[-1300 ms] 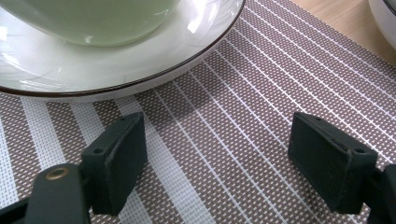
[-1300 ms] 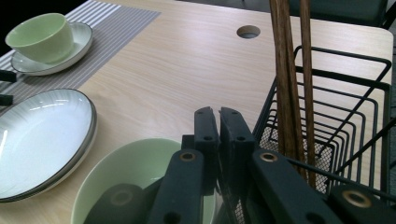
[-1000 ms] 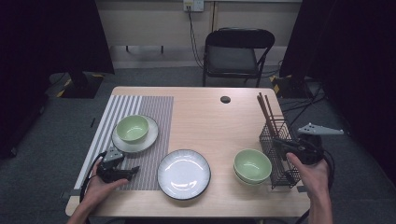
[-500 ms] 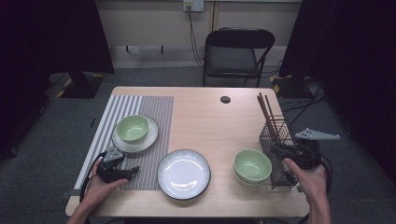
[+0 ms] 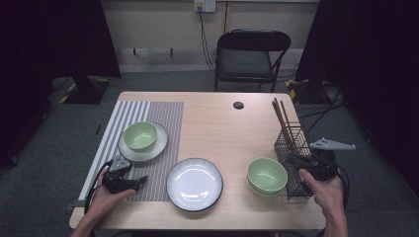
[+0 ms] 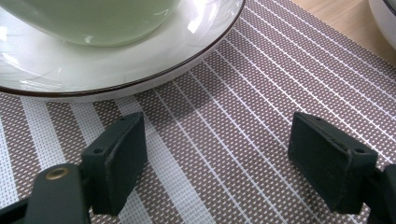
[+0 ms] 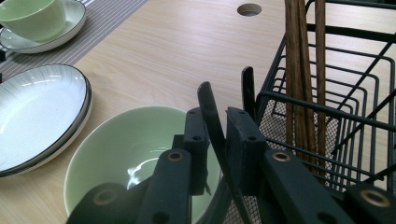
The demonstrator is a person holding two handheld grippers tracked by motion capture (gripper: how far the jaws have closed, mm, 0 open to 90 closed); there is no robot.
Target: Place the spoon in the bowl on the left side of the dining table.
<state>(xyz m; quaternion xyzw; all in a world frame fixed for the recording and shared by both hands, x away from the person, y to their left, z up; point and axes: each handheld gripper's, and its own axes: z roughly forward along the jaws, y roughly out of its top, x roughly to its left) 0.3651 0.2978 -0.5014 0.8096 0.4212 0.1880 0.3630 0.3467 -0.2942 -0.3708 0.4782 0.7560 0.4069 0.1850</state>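
Observation:
My right gripper is at the near side of the black wire basket, shut on a thin black utensil handle. A second black handle stands just behind it. Brown chopsticks lean in the basket. Beside the basket sits a green bowl. My left gripper rests open on the striped placemat, just short of a white plate that holds another green bowl.
A white dark-rimmed plate lies at the table's front middle. A round hole is in the wooden table near its far edge. A folding chair stands beyond the table.
My right gripper has shifted a little left and toward the near side of the basket. The left gripper has not moved.

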